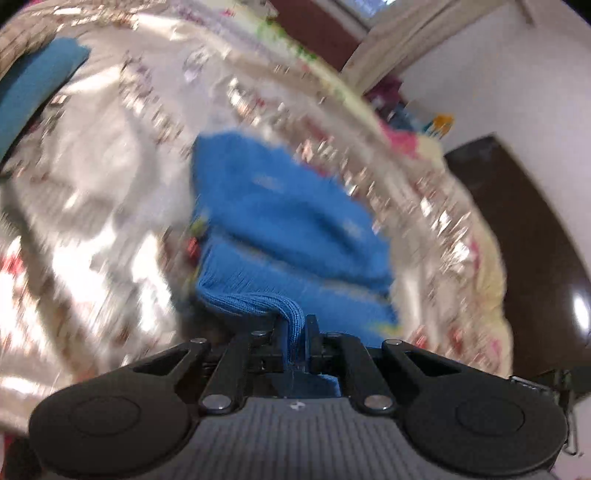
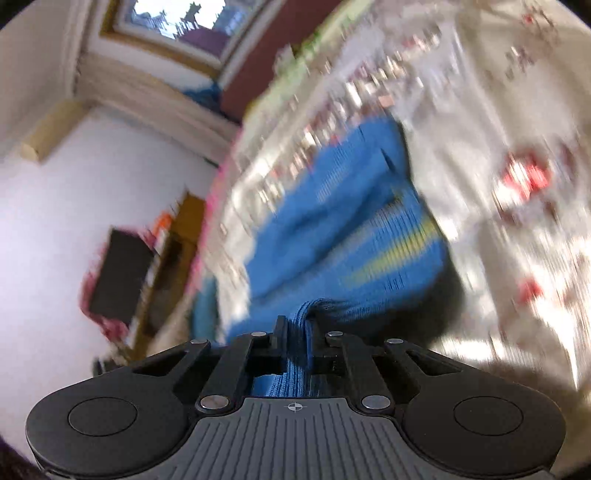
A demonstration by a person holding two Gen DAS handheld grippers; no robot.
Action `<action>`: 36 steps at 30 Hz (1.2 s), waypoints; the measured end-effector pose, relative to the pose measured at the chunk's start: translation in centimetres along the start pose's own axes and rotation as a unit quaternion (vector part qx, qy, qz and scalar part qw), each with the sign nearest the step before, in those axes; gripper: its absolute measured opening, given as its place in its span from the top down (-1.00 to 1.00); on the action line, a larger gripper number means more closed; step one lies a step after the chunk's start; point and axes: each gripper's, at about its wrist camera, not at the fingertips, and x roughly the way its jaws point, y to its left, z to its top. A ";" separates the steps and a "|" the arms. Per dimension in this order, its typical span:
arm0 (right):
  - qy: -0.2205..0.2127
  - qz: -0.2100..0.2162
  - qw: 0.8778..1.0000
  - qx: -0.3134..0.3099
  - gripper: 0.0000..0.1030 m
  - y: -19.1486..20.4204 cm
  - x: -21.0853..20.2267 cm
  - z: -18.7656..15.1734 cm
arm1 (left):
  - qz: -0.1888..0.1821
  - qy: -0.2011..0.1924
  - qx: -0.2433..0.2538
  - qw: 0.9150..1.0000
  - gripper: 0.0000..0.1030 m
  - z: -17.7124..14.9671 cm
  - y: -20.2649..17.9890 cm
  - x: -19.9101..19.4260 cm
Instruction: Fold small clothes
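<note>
A small blue knit garment [image 1: 288, 229] with a yellow stripe hangs between both grippers over a white patterned bed cover [image 1: 96, 206]. My left gripper [image 1: 295, 328] is shut on a bunched ribbed edge of it. My right gripper [image 2: 297, 326] is shut on another bunched edge of the same garment [image 2: 332, 221], whose yellow stripe [image 2: 399, 251] shows to the right. Both views are blurred by motion.
A second, teal-blue cloth [image 1: 33, 85] lies at the far left of the bed cover. Beyond the bed are a white wall [image 2: 55, 206], a dark door [image 1: 524, 236], a window [image 2: 177, 18] and a dark cabinet [image 2: 118, 269] with colourful items.
</note>
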 end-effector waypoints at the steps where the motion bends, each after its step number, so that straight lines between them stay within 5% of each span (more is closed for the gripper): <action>1: -0.010 0.007 1.000 0.002 0.83 0.2 0.3 1.0 | -0.008 -0.009 -0.001 1.000 0.76 1.0 -0.2 0.1; 9: -0.067 0.012 0.998 0.006 0.83 0.0 5.5 10.4 | -0.009 -0.064 -0.008 0.998 0.75 8.4 0.0 3.2; 15: -0.067 -0.037 0.997 0.026 0.83 -1.9 11.4 15.6 | 0.028 -0.058 -0.038 0.997 0.75 11.0 2.3 8.0; 22: -0.064 -0.088 0.993 0.050 0.75 -4.6 13.3 15.2 | 0.052 -0.059 -0.069 0.995 0.71 10.9 4.1 9.8; 28: -0.080 -0.086 0.991 0.065 0.45 -5.5 12.0 15.1 | 0.065 -0.086 -0.086 0.990 0.29 10.9 4.4 8.5; 36: -0.059 -0.171 0.980 -0.085 0.19 -2.4 13.7 14.5 | 0.090 -0.101 -0.086 0.987 0.09 9.5 4.4 6.8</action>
